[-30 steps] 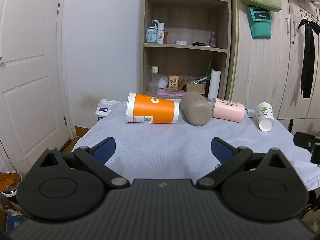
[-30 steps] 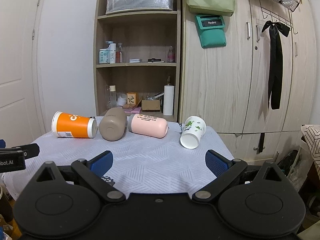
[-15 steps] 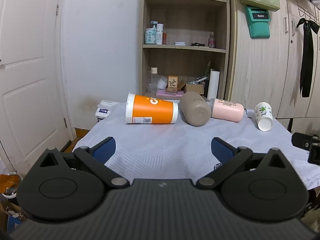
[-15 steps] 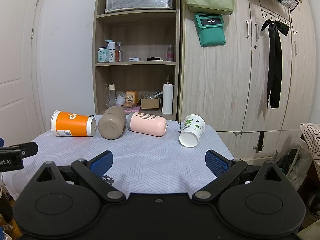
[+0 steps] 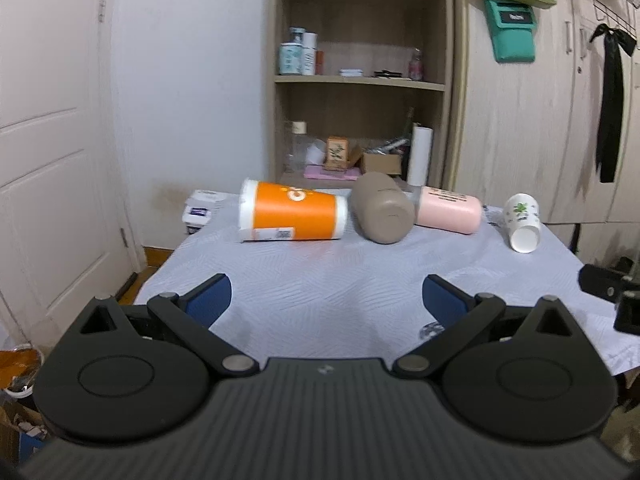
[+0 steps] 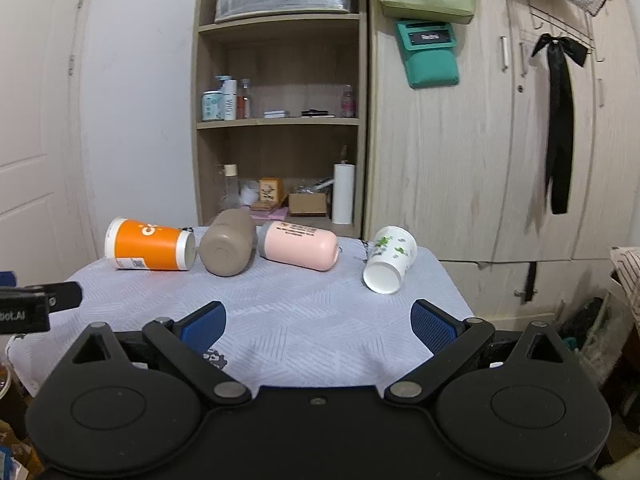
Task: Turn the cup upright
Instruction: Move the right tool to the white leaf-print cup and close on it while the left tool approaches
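Several cups lie on their sides along the far edge of the table: an orange paper cup (image 5: 292, 216) (image 6: 150, 250), a taupe tumbler (image 5: 384, 214) (image 6: 228, 248), a pink bottle (image 5: 446, 210) (image 6: 298, 246) and a white paper cup with green print (image 5: 522, 222) (image 6: 390, 260), mouth towards me. My left gripper (image 5: 326, 298) is open and empty over the near part of the table. My right gripper (image 6: 318, 322) is open and empty, well short of the cups.
The table (image 5: 320, 272) has a pale patterned cloth. A white box (image 5: 200, 210) sits at its far left corner. A wooden shelf unit (image 6: 280, 120) and wardrobe doors (image 6: 480, 140) stand behind. A white door (image 5: 52, 160) is at left.
Both grippers have lowered and moved slightly closer to the table. The cups have not moved and both grippers remain open.
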